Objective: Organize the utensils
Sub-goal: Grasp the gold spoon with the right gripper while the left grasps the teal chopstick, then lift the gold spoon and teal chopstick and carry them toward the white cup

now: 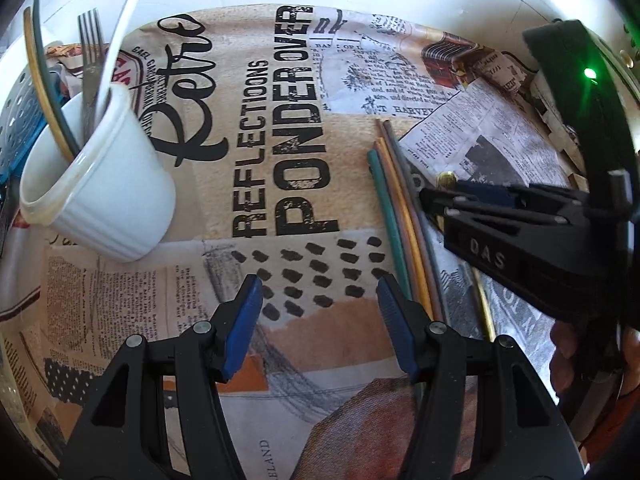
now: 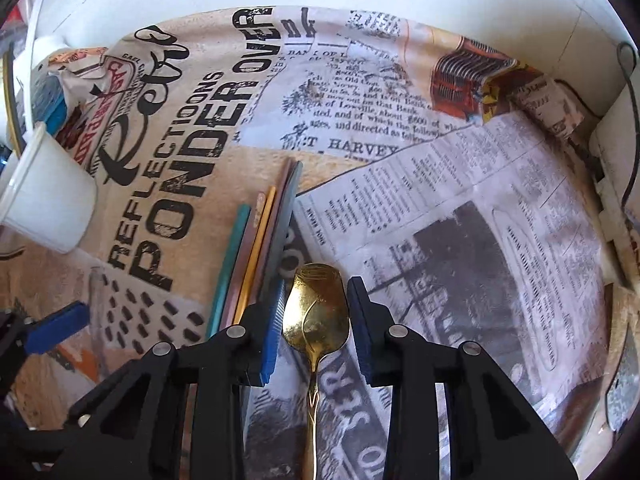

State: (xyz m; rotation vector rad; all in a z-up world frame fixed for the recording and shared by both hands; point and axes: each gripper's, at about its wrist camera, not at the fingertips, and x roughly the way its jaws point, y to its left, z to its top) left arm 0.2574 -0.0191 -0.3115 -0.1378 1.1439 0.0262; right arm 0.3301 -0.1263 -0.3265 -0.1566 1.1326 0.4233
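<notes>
left wrist view: left hand-held gripper point(image 1: 320, 312) hangs open and empty over the tabletop point(image 1: 280, 184) middle; white cup point(image 1: 100, 196) near the left edge already holds a fork point(image 1: 90, 60) and more handles
right wrist view: right hand-held gripper point(image 2: 316, 328) straddles the gold spoon point(image 2: 316, 312) bowl, pads not quite touching I think
step: grabbing the spoon
next: squeeze, lift, carry to cup

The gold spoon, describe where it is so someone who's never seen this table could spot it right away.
Start from the newspaper-print tablecloth and find the bundle of coloured sticks lying near its middle. Just right of that bundle, on the grey newsprint patch, lies the gold spoon, its bowl between the jaws of the right gripper. It alone there is shiny metal with a rounded bowl; its neighbours are thin, matte and straight.
</notes>
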